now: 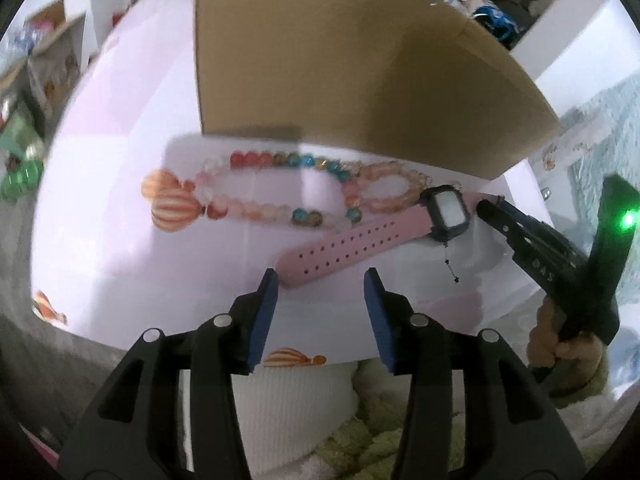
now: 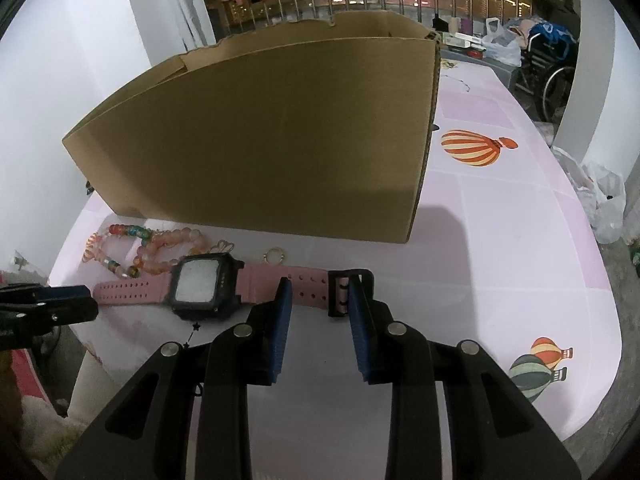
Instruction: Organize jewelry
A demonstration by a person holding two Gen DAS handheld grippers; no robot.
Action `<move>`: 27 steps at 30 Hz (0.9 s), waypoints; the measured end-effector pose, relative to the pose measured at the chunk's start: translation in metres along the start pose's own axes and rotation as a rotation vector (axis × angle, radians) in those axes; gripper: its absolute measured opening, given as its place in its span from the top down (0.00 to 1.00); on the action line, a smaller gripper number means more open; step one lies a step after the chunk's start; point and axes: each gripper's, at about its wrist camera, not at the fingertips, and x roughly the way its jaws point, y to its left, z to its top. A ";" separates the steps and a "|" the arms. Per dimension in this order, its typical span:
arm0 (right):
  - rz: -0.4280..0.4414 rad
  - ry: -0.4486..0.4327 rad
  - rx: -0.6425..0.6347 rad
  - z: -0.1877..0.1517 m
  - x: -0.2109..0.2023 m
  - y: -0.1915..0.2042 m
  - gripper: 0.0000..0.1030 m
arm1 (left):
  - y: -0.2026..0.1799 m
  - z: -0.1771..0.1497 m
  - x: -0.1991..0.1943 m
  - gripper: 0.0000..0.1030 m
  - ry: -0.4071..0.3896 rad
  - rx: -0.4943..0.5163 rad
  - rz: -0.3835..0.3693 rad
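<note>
Nearest, right gripper (image 2: 320, 330): pitched steeply down at the near edge of the tabletop (image 2: 500, 280). Its fingers stand partly open and straddle the buckle end of the watch (image 2: 202, 282) strap. The pads sit either side of the strap and do not look to be pressing it; contact is hard to confirm from this angle. The person's right hand (image 1: 568, 356) wraps the handle, with a fuzzy sleeve at the wrist.

Left gripper (image 1: 320, 320): also angled down, at the left, fingers about half open and empty. The free end of the strap lies just beyond the tips, between their lines but untouched.

Watch lies flat, face up, strap stretched left to right along the near edge. Judgement: light; soft rubbery strap will droop if lifted by one end; black case is the stiff, heavier part. Best hold is across the strap close to the case, or across the case itself. A thin dark star chain (image 1: 450, 268) trails toward the near edge beside the case; fine, could snag.

Just beyond: multicoloured bead bracelet (image 1: 276, 188) and pink bead bracelet (image 1: 394, 192), touching each other, with a small gold ring (image 2: 275, 257) to their right. Beads hard, smooth, likely to roll; take across the loop.

Farthest: open cardboard box (image 2: 260, 140), upright, just behind the jewellery; probably the destination.
</note>
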 end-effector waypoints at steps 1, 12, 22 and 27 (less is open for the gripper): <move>0.000 0.000 -0.002 0.000 0.000 0.000 0.73 | 0.002 0.002 0.000 0.58 -0.002 -0.023 -0.010; 0.011 -0.004 -0.016 0.000 0.000 -0.001 0.73 | 0.002 0.010 0.007 0.43 -0.028 -0.115 -0.061; 0.011 -0.006 -0.020 0.000 0.000 -0.001 0.73 | 0.024 0.002 -0.008 0.51 -0.127 -0.239 -0.226; 0.008 -0.007 -0.020 0.000 0.000 0.000 0.73 | 0.027 -0.002 -0.010 0.56 -0.151 -0.269 -0.305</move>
